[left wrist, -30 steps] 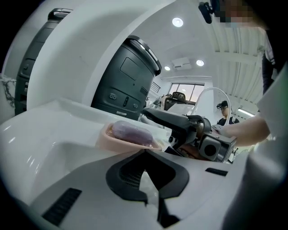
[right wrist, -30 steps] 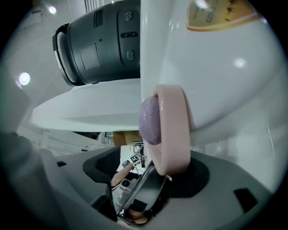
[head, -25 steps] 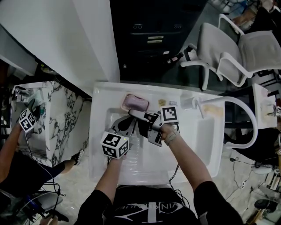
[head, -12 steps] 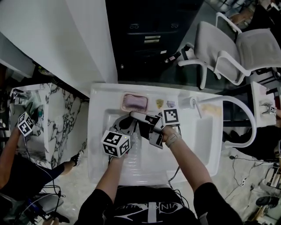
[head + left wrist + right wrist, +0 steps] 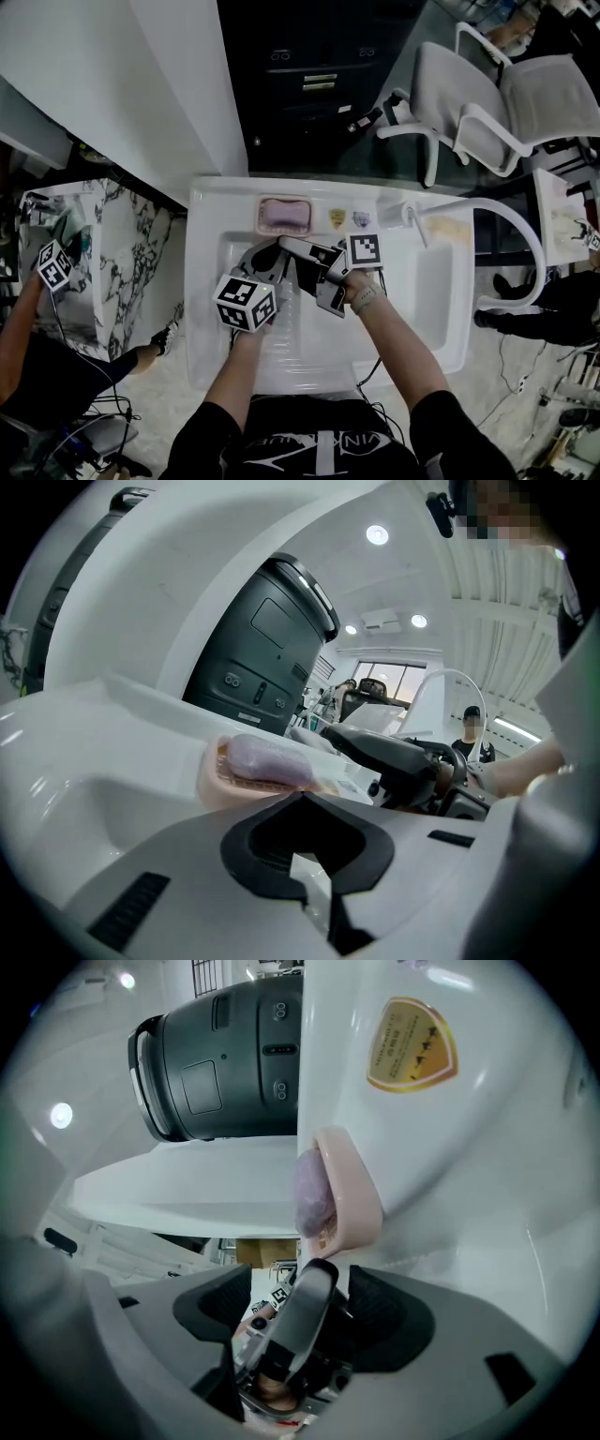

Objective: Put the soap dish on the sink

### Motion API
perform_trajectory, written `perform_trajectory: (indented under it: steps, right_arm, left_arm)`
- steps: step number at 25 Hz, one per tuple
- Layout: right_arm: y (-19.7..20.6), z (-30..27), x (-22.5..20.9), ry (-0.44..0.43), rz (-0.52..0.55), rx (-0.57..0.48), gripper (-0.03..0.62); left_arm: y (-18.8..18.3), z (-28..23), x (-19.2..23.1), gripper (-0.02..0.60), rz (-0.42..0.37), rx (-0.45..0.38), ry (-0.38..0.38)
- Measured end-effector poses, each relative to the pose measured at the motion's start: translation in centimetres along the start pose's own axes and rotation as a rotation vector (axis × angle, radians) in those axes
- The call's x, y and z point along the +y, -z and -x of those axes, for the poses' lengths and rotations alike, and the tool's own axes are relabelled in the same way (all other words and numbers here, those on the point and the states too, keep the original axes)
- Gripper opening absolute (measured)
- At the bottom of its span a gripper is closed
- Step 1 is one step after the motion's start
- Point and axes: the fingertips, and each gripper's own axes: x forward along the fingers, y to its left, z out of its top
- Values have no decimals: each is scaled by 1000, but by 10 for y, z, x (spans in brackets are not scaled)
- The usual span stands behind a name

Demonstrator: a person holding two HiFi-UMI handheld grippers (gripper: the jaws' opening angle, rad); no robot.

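A pink soap dish [image 5: 284, 215] with a purple bar of soap in it sits on the back ledge of the white sink [image 5: 211, 281]. Both grippers hang over the basin just in front of it, touching nothing. My left gripper [image 5: 267, 261] is shut and empty; in the left gripper view its jaws [image 5: 314, 892] meet below the soap dish [image 5: 267, 766]. My right gripper [image 5: 305, 272] is open, with one finger pointing left close under the dish. The right gripper view shows the soap dish [image 5: 337, 1194] on edge above the right gripper [image 5: 300, 1354], with the other gripper showing in the gap.
A tap [image 5: 403, 214] and two stickers [image 5: 337, 218] sit on the ledge to the right of the dish. A dark cabinet [image 5: 309, 66] and white chairs [image 5: 506, 94] stand behind the sink. A marble counter [image 5: 112, 244] and another person's arm [image 5: 23, 319] are at left.
The soap dish stays on the ledge. Both grippers have drawn back a little from it toward me.
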Motion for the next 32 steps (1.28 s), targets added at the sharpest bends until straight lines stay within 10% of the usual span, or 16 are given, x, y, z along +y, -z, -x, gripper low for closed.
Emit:
perform_trajectory:
  steps: [11, 17, 32]
  right_arm:
    - [13, 10, 4, 33, 89, 23, 300]
    - [22, 17, 9, 96, 167, 35, 169]
    - [28, 26, 53, 157, 620, 12, 49]
  left_arm:
    - [-12, 25, 18, 14, -26, -13, -66]
    - [-20, 38, 18, 14, -41, -29, -97]
    - [-41, 71, 0, 14, -93, -66, -117]
